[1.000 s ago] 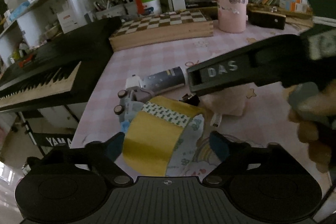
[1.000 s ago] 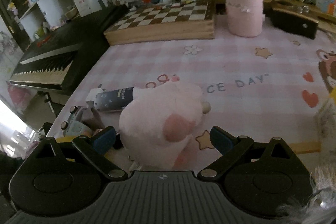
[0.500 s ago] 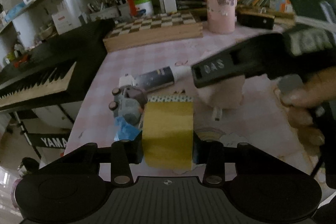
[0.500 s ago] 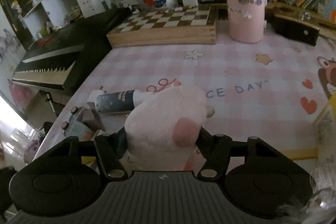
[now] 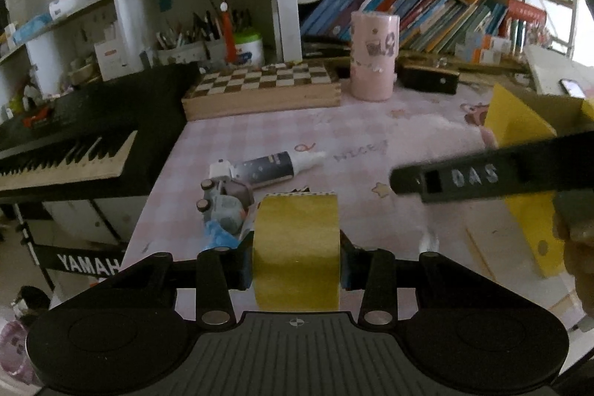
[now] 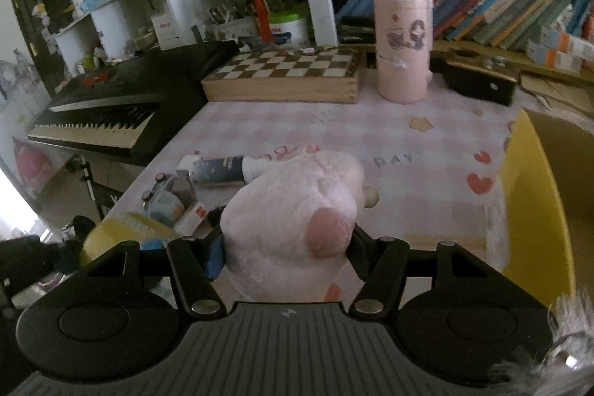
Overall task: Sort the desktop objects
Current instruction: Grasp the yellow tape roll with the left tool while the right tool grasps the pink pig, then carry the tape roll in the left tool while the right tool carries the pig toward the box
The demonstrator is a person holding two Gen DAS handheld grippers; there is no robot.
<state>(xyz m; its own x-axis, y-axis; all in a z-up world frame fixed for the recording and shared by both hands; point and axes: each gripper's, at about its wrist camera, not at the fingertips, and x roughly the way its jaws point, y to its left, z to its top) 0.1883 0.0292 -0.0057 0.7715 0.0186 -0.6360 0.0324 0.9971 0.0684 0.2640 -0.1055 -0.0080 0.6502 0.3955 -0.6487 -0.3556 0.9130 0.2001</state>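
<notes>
My left gripper [image 5: 296,257] is shut on a yellow roll of tape [image 5: 296,247], held just above the pink checked tablecloth [image 5: 371,121]. My right gripper [image 6: 286,249] is shut on a pink plush toy [image 6: 293,210] with a darker pink spot, lifted off the cloth. In the left wrist view the right gripper's black body marked DAS [image 5: 475,175] crosses at the right, with a hand [image 5: 579,247] behind it. A small toy car [image 5: 222,206] and a dark tube with a white cap [image 5: 260,167] lie on the cloth past the tape.
A yellow box [image 6: 534,203] stands open at the right. At the back are a wooden chessboard box [image 6: 286,77], a pink cup [image 6: 402,47], a black case [image 6: 479,82] and shelves of books. A black keyboard [image 5: 67,151] runs along the left edge.
Both grippers closed, the left on the tape roll and the right on the plush toy, then rose with them. The right gripper has shifted to the right in the left wrist view.
</notes>
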